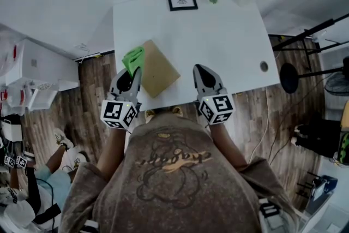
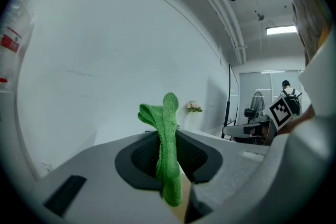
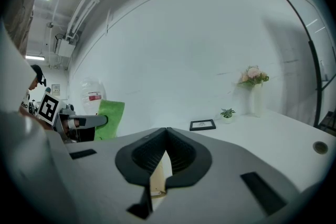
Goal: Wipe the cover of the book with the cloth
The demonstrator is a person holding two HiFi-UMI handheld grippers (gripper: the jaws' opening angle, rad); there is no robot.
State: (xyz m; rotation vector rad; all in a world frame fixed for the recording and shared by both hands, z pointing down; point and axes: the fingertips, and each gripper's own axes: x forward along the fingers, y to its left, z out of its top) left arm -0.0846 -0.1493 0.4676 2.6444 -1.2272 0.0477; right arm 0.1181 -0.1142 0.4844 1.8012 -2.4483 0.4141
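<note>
Green cloth [image 2: 167, 139] in left gripper [image 1: 136, 71]

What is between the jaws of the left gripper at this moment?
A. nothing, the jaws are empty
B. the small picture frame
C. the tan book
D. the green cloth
D: in its own view the left gripper has its jaws closed on the green cloth, which sticks up above them, while the book lies on the table.

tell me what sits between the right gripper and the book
Only bare table lies between the right gripper and the book, seen in the head view.
</note>
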